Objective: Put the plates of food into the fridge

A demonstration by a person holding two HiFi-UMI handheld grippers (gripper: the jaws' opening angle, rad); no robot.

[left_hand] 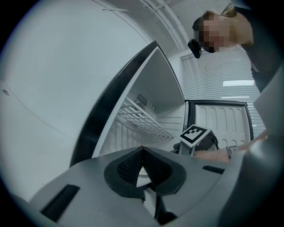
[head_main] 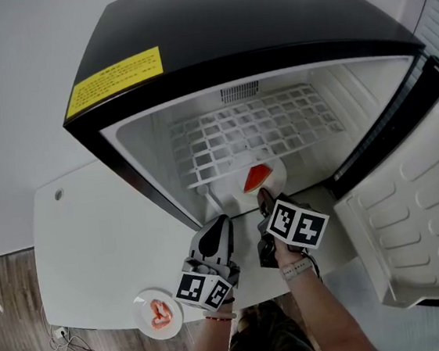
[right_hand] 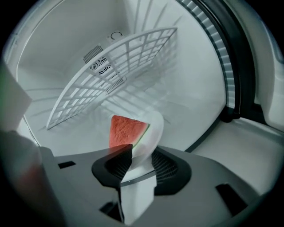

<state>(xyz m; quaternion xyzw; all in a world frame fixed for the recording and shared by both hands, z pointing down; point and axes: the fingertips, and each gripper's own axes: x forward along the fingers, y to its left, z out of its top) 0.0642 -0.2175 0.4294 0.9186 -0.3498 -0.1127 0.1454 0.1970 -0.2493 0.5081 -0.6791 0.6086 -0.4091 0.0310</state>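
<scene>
A white plate [head_main: 274, 174] with a red watermelon wedge [head_main: 256, 178] rests on the floor of the open fridge [head_main: 187, 25]. My right gripper [head_main: 263, 197] reaches in to the plate's near rim. In the right gripper view the plate's rim [right_hand: 148, 137] stands between the parted jaws of my right gripper [right_hand: 140, 153], with the watermelon wedge [right_hand: 124, 131] just beyond, and the pads do not press on it. My left gripper [head_main: 223, 221] hovers at the fridge's front edge, and in its own view my left gripper [left_hand: 142, 150] is shut and empty. A second plate of pinkish food [head_main: 160, 313] sits on the white table [head_main: 93, 240].
A white wire shelf [head_main: 253, 127] spans the fridge above the plate. The fridge door [head_main: 413, 212] hangs open at the right. The right gripper's marker cube [left_hand: 195, 134] shows in the left gripper view. Wooden floor and a cable lie at the lower left.
</scene>
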